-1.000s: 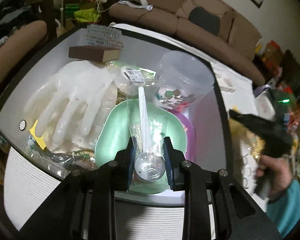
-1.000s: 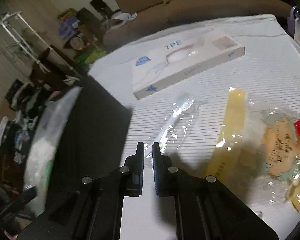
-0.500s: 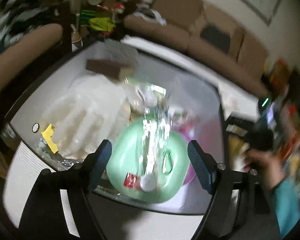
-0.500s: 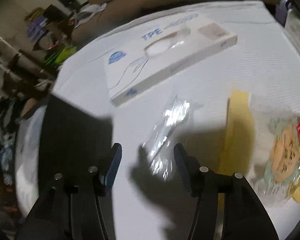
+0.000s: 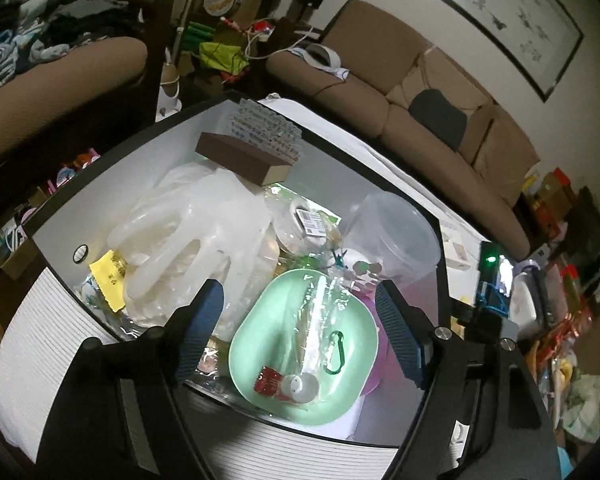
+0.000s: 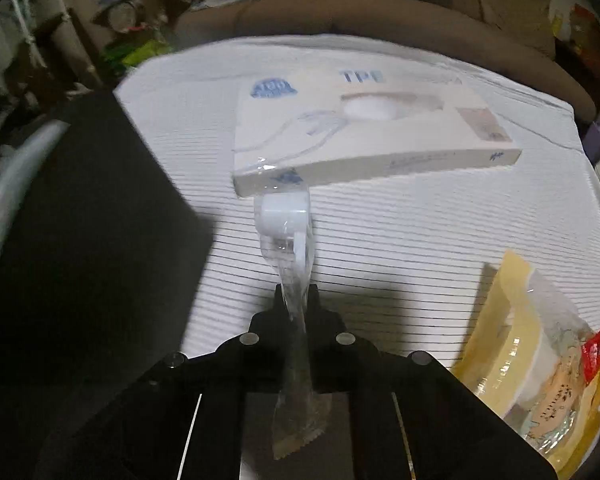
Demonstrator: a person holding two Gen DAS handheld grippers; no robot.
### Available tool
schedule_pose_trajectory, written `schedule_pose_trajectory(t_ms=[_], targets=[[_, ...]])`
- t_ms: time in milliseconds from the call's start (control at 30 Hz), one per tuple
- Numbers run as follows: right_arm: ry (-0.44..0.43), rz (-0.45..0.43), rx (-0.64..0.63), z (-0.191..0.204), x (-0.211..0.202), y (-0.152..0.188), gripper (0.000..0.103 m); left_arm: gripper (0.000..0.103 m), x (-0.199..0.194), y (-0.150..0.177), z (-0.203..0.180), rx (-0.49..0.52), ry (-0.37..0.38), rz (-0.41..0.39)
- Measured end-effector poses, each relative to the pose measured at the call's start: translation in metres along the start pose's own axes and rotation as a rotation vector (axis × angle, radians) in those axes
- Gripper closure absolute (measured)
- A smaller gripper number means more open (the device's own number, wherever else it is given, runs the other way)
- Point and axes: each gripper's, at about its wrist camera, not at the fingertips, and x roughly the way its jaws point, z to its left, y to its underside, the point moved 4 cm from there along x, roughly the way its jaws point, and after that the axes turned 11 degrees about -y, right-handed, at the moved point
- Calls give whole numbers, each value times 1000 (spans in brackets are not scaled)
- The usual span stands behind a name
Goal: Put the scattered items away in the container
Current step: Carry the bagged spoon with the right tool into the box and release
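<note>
The black-walled container (image 5: pixel 60 224) is full of items. A wrapped plastic spoon (image 5: pixel 314 320) lies in a green bowl (image 5: pixel 260 344) inside it, with a green carabiner (image 5: pixel 335 354). My left gripper (image 5: pixel 300 328) is open and empty above the bowl. My right gripper (image 6: pixel 297 300) is shut on a clear wrapper holding a white scoop (image 6: pixel 286 220), lifted above the white striped table (image 6: pixel 400 232). The container's dark wall (image 6: pixel 80 240) is at its left.
A white TPE glove box (image 6: pixel 364 128) lies behind the scoop. A yellow snack packet (image 6: pixel 540 352) lies at the right. In the container are a clear glove (image 5: pixel 188 236), a brown sponge (image 5: pixel 240 160) and a clear cup (image 5: pixel 392 232). A sofa (image 5: pixel 420 100) stands behind.
My left gripper opened, dropped the wrapped spoon into the green bowl and pulled back. My right gripper opened, then shut on the wrapped white scoop and raised it.
</note>
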Motion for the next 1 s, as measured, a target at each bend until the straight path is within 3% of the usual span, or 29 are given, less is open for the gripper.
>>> schedule_pose_trajectory(t_ms=[200, 400, 500, 600, 667, 867, 933, 1000], targets=[[-156, -64, 20, -3, -66, 2, 96, 27, 4, 3, -7, 9, 27, 24], [-329, -94, -15, 52, -131, -4, 96, 27, 7, 7, -17, 43, 30, 39], [-447, -66, -19, 89, -141, 0, 96, 27, 4, 7, -15, 37, 24, 32], [-582, 10, 50, 122, -126, 10, 96, 27, 2, 4, -9, 17, 19, 20], [-585, 43, 59, 137, -112, 17, 96, 27, 2, 2, -6, 8, 14, 19], [-436, 103, 47, 155, -83, 37, 89, 27, 2, 2, -4, 16, 12, 21], [-403, 95, 33, 154, -87, 42, 63, 27, 2, 2, -5, 24, 14, 25], [-399, 77, 10, 155, -96, 45, 60, 27, 3, 3, -7, 28, 19, 30]])
